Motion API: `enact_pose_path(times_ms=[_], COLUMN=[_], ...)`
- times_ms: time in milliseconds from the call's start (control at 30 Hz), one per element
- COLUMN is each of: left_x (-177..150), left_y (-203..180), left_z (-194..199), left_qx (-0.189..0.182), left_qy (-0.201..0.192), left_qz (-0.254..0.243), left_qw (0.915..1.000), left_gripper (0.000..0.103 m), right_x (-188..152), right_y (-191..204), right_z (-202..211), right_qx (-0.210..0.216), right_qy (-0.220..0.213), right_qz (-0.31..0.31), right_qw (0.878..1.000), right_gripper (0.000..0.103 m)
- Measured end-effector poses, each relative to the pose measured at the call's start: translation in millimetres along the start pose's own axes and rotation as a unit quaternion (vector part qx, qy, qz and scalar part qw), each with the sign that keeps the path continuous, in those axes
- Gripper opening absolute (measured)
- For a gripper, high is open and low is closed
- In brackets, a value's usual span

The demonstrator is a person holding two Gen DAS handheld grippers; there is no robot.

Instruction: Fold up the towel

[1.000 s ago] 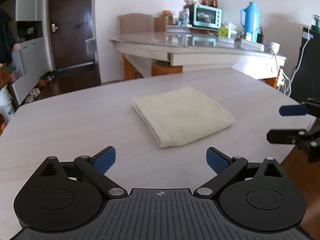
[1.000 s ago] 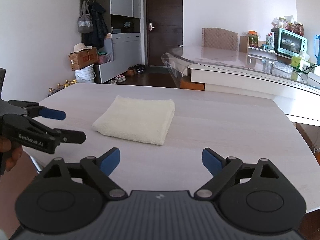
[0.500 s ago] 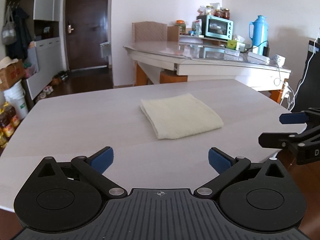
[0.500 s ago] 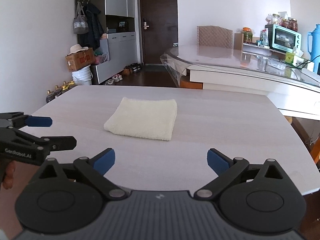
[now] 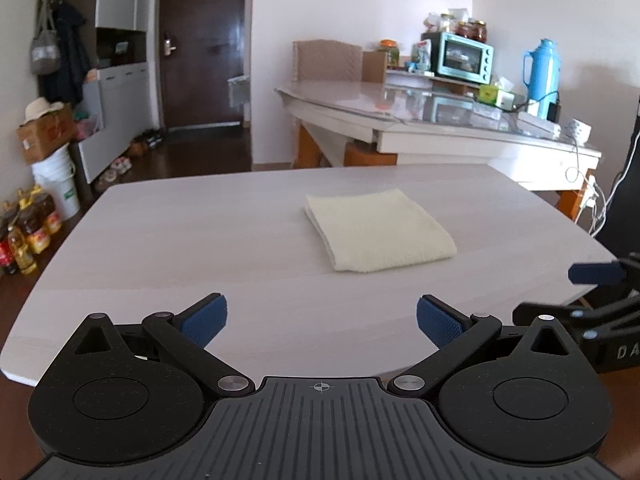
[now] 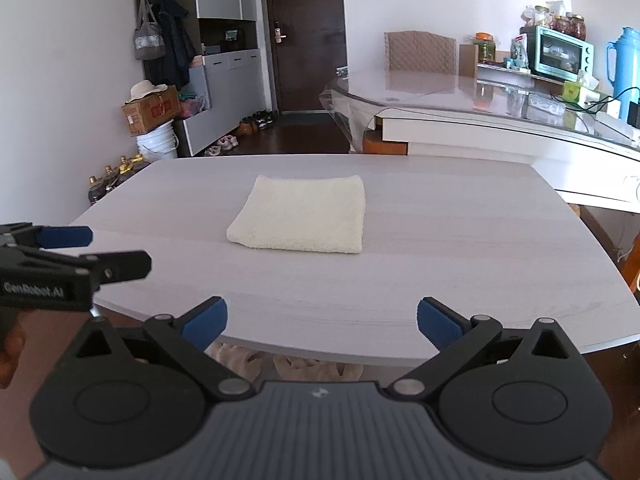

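A cream towel (image 5: 378,230) lies folded into a small thick rectangle in the middle of the pale wooden table (image 5: 180,248); it also shows in the right wrist view (image 6: 306,216). My left gripper (image 5: 321,318) is open and empty, held back over the table's near edge, well short of the towel. My right gripper (image 6: 321,318) is open and empty, also back at the near edge. Each gripper shows in the other's view: the right one (image 5: 560,294) at the far right, the left one (image 6: 116,250) at the far left.
A second table (image 5: 440,120) with a glass top stands behind, with a teal toaster oven (image 5: 464,58) and a blue thermos (image 5: 544,76). Bottles (image 5: 24,232), a white bucket (image 5: 56,184) and a cardboard box stand on the floor at left. A dark door (image 6: 306,36) is at the back.
Both grippers have drawn back from the towel toward the table's near edge and risen a little. The towel has stayed folded in place. Both grippers stay open.
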State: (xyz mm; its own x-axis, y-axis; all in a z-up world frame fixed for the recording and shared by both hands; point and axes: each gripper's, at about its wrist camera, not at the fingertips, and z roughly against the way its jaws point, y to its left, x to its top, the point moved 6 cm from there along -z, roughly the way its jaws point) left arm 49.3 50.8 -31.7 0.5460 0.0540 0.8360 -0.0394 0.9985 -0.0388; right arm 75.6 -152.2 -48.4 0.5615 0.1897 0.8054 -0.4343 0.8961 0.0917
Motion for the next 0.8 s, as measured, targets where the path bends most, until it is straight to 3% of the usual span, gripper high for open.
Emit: enact_pose_path(times_ms=[300, 800], left_x=[-10, -22], left_y=[-11, -6], left_z=[3, -4], left_qx=[0.0, 0.014], left_qy=[0.013, 0.022], left_qz=[-0.015, 0.002], left_qw=[0.9998, 0.9997], left_gripper=[0.103, 0.103], right_x=[-5, 0], right_y=[-2, 0], right_z=[3, 2], right_qx=[0.0, -0.005], right_qy=[0.007, -0.003], right_qz=[-0.005, -0.001], right_qw=[1.0, 1.0], right_gripper=[0.102, 0.102])
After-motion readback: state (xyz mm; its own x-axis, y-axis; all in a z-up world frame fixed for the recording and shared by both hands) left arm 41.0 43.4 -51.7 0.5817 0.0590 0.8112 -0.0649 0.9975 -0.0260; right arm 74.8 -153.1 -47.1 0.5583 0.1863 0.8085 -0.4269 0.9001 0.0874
